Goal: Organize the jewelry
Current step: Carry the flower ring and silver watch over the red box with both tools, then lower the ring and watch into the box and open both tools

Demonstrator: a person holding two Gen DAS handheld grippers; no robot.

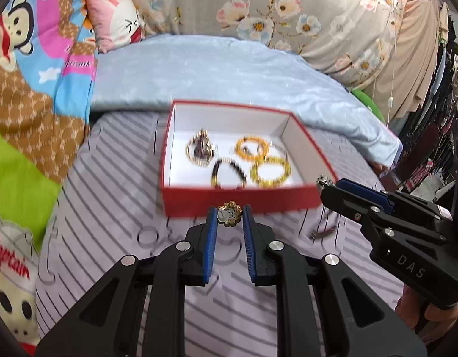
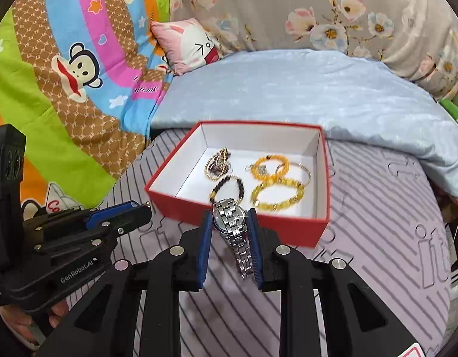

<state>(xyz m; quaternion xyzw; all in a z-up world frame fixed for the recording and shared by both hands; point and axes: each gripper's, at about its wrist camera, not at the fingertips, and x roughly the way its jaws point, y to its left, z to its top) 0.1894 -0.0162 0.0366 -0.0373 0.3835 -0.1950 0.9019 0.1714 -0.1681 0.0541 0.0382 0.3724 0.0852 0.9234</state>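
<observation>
Watch and brooch between jaws

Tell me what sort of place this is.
Probably a bedroom, with the work done on a bed: a floral quilt and cartoon pillow lie behind the red box, and clothes hang at the right edge.

Bracelets in box; box on mat; blanket behind.

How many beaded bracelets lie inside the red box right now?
3 beaded ones: a small orange bracelet at the back, a large yellow bracelet front right, and a dark bracelet front middle of the red box. Overlap may hide others.
</observation>
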